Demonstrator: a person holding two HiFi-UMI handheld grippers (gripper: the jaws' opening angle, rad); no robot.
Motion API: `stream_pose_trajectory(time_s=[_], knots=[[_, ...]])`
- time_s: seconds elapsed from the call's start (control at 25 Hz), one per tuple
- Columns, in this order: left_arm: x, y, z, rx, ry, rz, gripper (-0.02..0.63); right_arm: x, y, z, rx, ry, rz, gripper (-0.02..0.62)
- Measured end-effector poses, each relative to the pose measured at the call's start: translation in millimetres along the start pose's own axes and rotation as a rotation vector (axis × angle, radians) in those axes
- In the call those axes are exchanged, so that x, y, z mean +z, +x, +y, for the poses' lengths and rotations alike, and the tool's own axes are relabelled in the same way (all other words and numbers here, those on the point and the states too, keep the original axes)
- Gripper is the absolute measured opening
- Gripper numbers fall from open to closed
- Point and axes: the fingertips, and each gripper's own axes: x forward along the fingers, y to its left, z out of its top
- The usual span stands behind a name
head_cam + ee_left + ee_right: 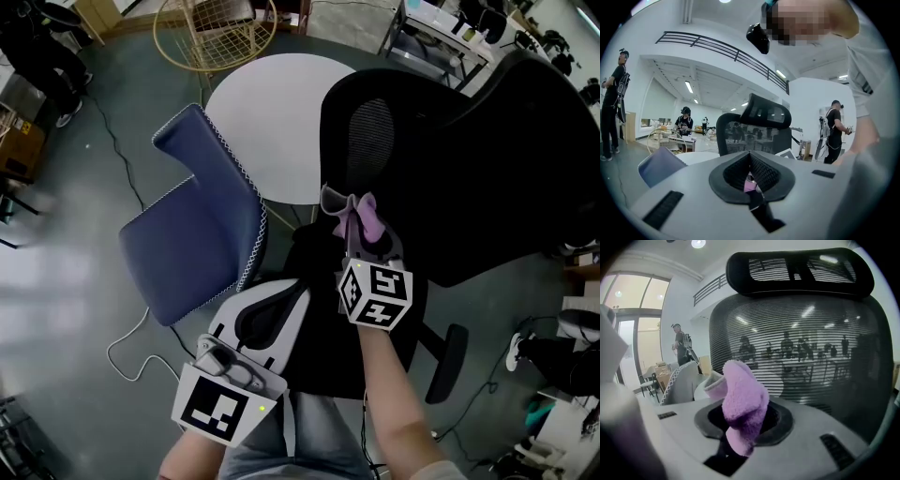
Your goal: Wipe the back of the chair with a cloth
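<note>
The purple cloth [740, 401] is clamped in the right gripper [361, 234], near the black chair back [811, 352]. It should be pressed flat and slid across in long strokes. The left gripper [751, 179] is closed and empty.

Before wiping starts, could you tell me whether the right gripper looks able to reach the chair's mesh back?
Probably yes: the right gripper, jaws shut on the purple cloth, faces the mesh back directly, and nothing stands between them.
</note>
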Motion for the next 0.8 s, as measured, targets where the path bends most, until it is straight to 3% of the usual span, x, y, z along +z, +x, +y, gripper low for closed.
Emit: stream_pose_trajectory(time_s=[0.8], knots=[[-14.1, 43.8, -66.7, -0.054, -0.002, -0.006, 0.012, -17.3, -37.7, -94.6, -0.072, -0.017, -0.006, 0.107]])
